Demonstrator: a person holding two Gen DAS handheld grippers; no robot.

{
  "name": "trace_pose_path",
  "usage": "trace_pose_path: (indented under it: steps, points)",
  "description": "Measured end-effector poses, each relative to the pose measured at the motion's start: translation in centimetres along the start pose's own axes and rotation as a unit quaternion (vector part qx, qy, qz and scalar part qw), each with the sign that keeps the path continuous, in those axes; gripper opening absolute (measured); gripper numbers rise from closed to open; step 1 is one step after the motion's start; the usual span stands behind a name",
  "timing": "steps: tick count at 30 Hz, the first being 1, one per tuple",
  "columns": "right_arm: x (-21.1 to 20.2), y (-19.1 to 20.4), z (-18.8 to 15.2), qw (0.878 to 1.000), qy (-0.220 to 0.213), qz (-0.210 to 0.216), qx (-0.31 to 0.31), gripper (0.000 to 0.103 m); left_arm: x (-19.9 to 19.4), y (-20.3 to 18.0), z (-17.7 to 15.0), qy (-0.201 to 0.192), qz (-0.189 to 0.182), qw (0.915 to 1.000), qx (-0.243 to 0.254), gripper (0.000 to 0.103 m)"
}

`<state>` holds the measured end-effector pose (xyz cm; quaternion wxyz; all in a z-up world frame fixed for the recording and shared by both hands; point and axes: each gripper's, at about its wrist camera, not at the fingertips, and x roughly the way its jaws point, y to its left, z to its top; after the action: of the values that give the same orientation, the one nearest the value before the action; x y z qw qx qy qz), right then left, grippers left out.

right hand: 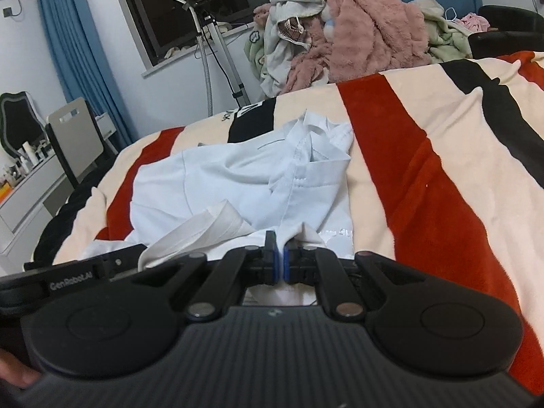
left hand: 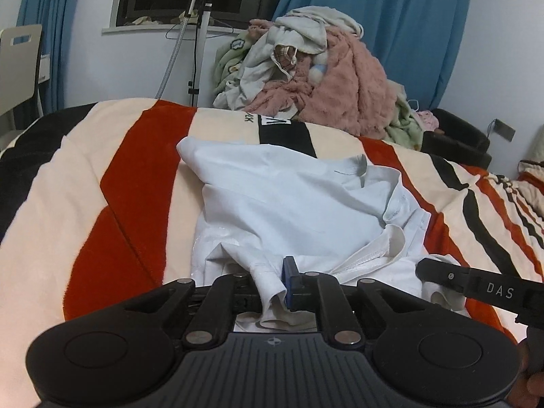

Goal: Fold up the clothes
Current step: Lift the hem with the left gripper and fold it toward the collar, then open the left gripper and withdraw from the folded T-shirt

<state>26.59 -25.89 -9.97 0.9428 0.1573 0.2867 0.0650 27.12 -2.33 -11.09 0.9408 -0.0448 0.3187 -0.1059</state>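
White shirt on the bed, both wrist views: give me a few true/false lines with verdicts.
1. The white shirt lies on a striped blanket. True.
2. The shirt is folded into a neat square. False: it is crumpled, collar and edges bunched.
3. The right gripper is nearly shut, with white fabric at its tips. True.
4. A clothes pile sits behind the bed. True.
5. The curtains are red. False: they are blue.
6. The left gripper has nothing between its fingers. False: shirt fabric hangs there.

Hidden and cut-off parts
Shirt (left hand: pixel 289 197) near hem hidden behind left claw (left hand: pixel 272 285) body; its left pad covered by cloth; blanket (right hand: pixel 425 156) print partly covered.
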Motion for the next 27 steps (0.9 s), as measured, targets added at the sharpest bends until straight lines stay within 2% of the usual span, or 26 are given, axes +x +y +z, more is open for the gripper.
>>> trace_pose_path:
  steps: [1,3,4,5,6,7,8,10,13,19,22,27]
  points:
    - [-0.1,-0.1,0.1,1.0,0.005,-0.001,0.004,0.008,-0.3,-0.2,0.0,0.003,0.004,1.0,0.004,0.017]
    - [-0.5,-0.2,0.3,1.0,0.018,-0.001,0.018,0.01,-1.1,-0.5,0.1,0.009,0.014,0.9997,0.017,0.04]
    - [-0.9,-0.2,0.5,1.0,0.019,-0.003,0.022,0.014,-1.8,-0.6,0.0,0.005,0.018,0.9997,0.018,0.048]
    - [-1.3,-0.1,0.8,0.999,0.02,-0.005,0.025,0.032,-2.6,-0.7,-0.1,0.001,0.023,0.9995,0.02,0.064]
    - [-1.9,-0.1,0.9,0.999,0.015,-0.007,0.029,0.046,-3.4,-0.7,-0.1,-0.004,0.027,0.9994,0.022,0.074]
    - [-2.6,0.0,1.0,0.999,0.008,-0.008,0.035,0.074,-4.2,-0.7,-0.1,-0.012,0.029,0.9993,0.023,0.079]
    - [-3.5,0.0,1.0,0.999,-0.007,-0.007,0.046,0.088,-5.2,-0.8,-0.2,-0.019,0.032,0.999,0.025,0.086]
    - [-5.2,0.4,1.1,0.998,-0.033,-0.013,0.048,0.086,-7.1,-1.0,-0.2,-0.032,0.038,0.9983,0.029,0.091]
    - [-7.5,1.5,1.1,0.998,-0.055,-0.017,0.015,0.086,-9.6,-1.4,-0.4,-0.046,0.039,0.9974,0.038,0.1]
    - [-11.5,3.8,-0.3,0.993,-0.094,-0.03,-0.059,0.086,-14.3,-2.2,-1.4,-0.076,0.03,0.9954,0.049,0.102]
    - [-13.2,4.5,-1.0,0.99,-0.103,-0.034,-0.086,0.086,-15.9,-2.3,-2.4,-0.077,0.025,0.9956,0.048,0.102]
    - [-14.7,4.9,-1.4,0.989,-0.113,-0.024,-0.087,0.086,-18.2,-2.2,-4.2,-0.068,0.016,0.9968,0.038,0.102]
